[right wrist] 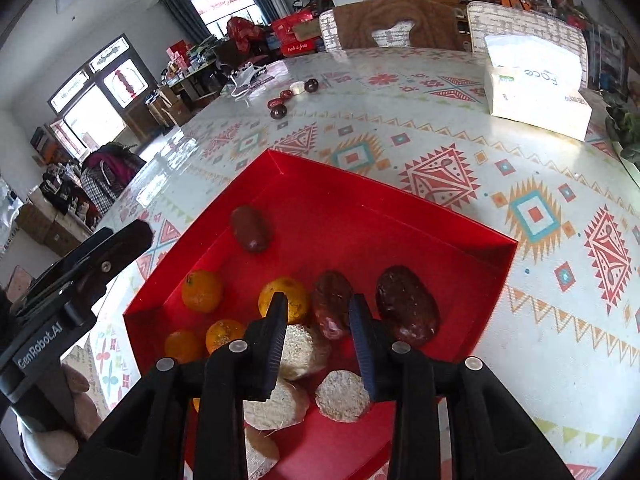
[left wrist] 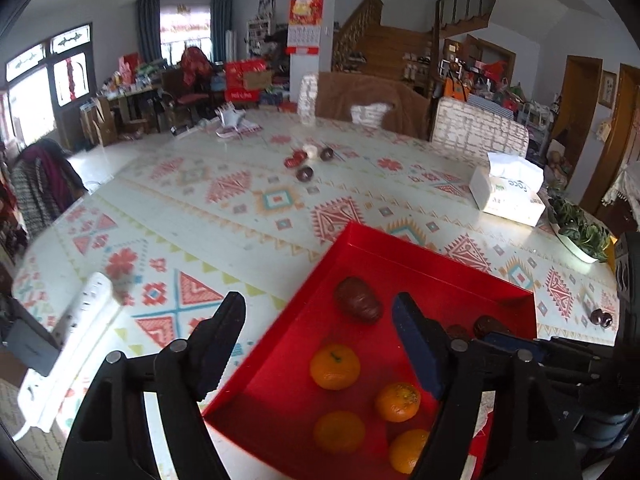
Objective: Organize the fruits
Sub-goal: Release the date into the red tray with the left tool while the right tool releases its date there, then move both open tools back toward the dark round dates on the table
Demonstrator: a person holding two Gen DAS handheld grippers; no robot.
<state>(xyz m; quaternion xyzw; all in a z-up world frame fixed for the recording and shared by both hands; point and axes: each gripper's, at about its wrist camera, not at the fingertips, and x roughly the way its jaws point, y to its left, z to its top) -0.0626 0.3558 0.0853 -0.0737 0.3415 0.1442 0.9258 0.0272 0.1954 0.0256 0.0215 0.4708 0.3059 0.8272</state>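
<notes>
A red tray sits on the patterned table. It holds several oranges, dark red dates and pale round cakes. My left gripper is open and empty above the tray's left corner. My right gripper is open over the tray, its fingers either side of a date, not closed on it. More dates lie loose far across the table. One date lies at the right.
A tissue box stands at the right. A white power strip lies at the left edge. A plant dish is at the far right. Chairs stand behind the table.
</notes>
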